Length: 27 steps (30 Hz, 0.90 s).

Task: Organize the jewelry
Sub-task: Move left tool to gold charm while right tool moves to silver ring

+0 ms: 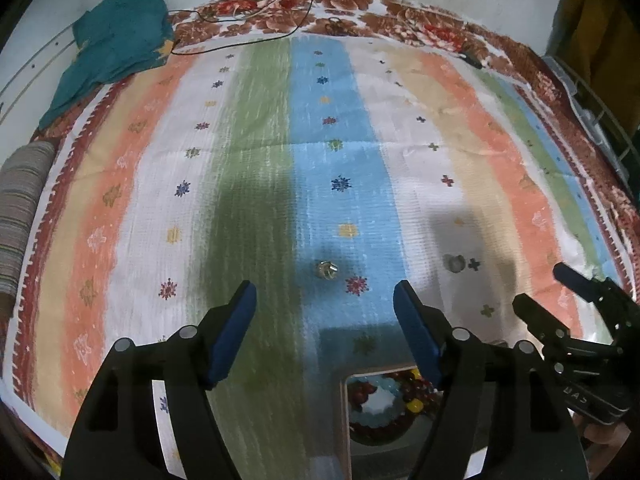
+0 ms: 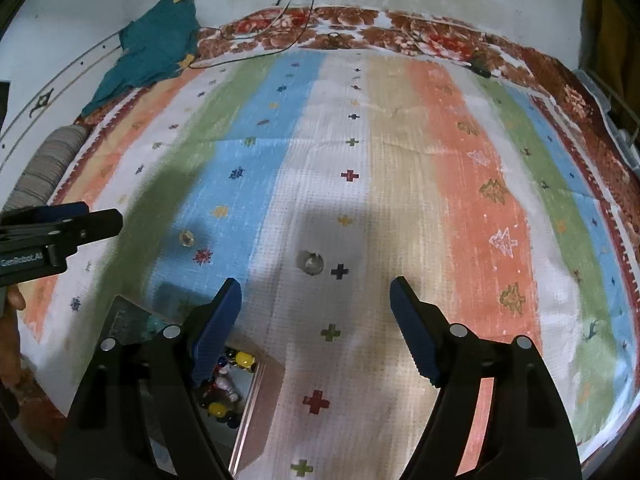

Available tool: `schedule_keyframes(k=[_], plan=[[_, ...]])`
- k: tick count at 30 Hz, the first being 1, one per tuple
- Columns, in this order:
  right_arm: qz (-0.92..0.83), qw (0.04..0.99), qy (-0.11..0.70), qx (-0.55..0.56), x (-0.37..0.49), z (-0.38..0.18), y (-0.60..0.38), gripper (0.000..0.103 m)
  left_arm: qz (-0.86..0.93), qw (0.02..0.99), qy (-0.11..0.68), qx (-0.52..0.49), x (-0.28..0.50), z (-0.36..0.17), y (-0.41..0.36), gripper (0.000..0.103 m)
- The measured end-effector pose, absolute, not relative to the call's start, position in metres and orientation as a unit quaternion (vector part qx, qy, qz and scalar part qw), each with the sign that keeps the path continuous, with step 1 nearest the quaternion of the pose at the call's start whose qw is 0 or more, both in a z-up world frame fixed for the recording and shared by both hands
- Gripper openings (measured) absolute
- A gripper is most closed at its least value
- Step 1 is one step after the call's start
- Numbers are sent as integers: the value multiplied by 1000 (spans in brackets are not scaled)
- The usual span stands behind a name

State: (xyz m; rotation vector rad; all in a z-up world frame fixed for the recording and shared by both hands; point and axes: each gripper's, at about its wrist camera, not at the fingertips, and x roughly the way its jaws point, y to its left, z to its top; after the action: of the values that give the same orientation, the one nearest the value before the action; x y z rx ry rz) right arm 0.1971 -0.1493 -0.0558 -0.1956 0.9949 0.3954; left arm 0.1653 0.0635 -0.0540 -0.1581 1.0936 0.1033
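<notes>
Two small rings lie on a striped cloth. A gold-toned ring point(image 1: 327, 269) rests on the blue stripe, just ahead of my left gripper point(image 1: 325, 295), which stands open and empty above it. A silvery ring point(image 2: 310, 263) lies on the white stripe ahead of my right gripper point(image 2: 316, 292), also open with nothing between its fingers. Each ring shows in the other view too: the silvery ring point(image 1: 455, 263) and the gold-toned ring point(image 2: 186, 238). A wooden-rimmed box point(image 1: 346, 408) holding coloured bead jewelry sits near the front, partly hidden by the fingers; the same box point(image 2: 256, 384) appears at lower left.
The striped cloth point(image 1: 256, 160) covers a bed with a floral sheet point(image 1: 280, 12) at the back. A teal garment point(image 1: 120, 40) lies at the back left, with thin black cables point(image 1: 248, 20) nearby. A striped bolster point(image 1: 20, 208) sits at the left edge.
</notes>
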Motion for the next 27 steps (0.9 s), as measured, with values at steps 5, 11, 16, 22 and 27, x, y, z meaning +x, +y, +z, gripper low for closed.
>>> schedule_keyframes(k=[5,11,16,22,27], plan=[[188,855,474,-97,205,-59,-144,77,50,847,525,-62,175,-61,59,71],[188,845,491,-97,218,-72,-138,78,52,838,540,-60,187,-74,60,72],[187,836,507,-97,228,-84,-133,79,46,828,554,-72,198,-85,64,72],[183,831,516,-101,239,-95,-129,80,41,813,577,-59,210,-106,66,72],[179,820,534,-96,250,-107,-128,80,34,805,589,-62,218,-117,69,72]])
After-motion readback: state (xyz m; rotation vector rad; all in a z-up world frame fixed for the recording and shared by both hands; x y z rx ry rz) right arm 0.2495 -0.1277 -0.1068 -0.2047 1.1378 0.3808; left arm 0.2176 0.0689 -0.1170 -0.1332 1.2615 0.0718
